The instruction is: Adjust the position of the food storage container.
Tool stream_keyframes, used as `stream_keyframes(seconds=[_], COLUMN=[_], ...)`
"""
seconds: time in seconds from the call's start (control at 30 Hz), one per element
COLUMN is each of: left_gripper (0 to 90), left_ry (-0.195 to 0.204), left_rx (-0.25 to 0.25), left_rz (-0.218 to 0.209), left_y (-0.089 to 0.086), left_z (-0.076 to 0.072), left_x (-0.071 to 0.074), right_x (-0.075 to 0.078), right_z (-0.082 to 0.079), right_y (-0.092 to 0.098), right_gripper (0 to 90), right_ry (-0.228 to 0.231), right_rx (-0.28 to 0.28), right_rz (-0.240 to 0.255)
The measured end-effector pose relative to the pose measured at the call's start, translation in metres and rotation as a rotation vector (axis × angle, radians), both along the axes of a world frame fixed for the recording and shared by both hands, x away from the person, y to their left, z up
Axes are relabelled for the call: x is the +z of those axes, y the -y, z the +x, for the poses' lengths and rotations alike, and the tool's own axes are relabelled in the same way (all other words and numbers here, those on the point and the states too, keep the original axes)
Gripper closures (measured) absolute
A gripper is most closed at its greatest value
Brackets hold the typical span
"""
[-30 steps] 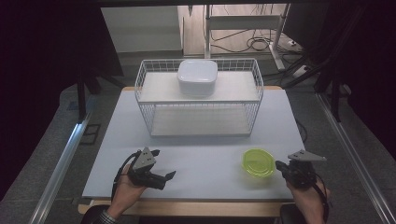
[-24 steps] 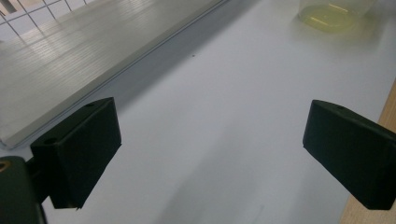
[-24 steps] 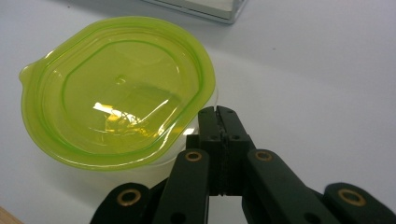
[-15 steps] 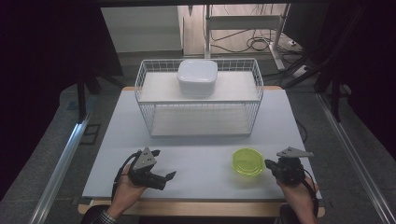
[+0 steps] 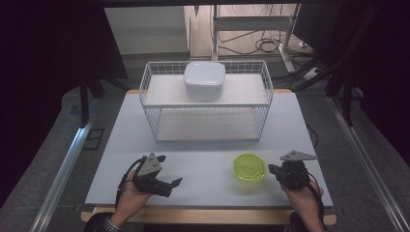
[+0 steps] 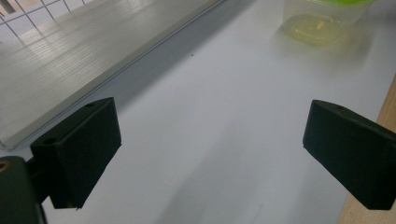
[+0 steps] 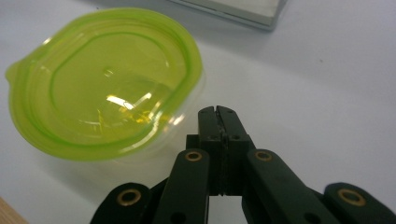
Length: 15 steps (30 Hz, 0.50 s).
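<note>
Sitting on the desk (image 5: 203,159) in front of the wire rack (image 5: 207,104), the green-lidded container (image 5: 249,167) lay just left of the right gripper (image 7: 218,112), whose fingers were pressed together on nothing, their tips right at its rim; contact was hard to judge. The left gripper (image 5: 174,182) rested well left of the container, fingers wide apart and empty. In the left gripper view the frame cut off the container's top.

Green-lidded container (image 5: 249,167) just beside right gripper (image 5: 273,170), table (image 5: 203,159).
</note>
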<state>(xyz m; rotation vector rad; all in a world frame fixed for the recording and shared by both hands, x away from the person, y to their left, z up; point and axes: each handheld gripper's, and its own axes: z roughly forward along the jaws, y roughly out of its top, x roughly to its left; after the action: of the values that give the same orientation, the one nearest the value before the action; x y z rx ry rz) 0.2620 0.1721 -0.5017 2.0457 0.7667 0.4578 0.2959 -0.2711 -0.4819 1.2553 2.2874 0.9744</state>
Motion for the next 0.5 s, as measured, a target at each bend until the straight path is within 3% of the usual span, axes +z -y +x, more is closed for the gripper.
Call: stream_keyframes(seconds=[0.13, 0.5], left_gripper=[4.0, 4.0], left_ry=[-0.001, -0.006], left_rx=[0.0, -0.003], left_rz=[0.001, 0.004], left_y=[0.0, 0.001], left_z=[0.0, 0.0], left_x=[0.0, -0.001], right_x=[-0.005, -0.017], right_z=[-0.004, -0.001], right_y=[0.003, -0.016], right_gripper=[89.5, 89.5], right_ry=[-0.033, -0.102], right_rx=[-0.003, 0.059], right_rz=[0.007, 0.035])
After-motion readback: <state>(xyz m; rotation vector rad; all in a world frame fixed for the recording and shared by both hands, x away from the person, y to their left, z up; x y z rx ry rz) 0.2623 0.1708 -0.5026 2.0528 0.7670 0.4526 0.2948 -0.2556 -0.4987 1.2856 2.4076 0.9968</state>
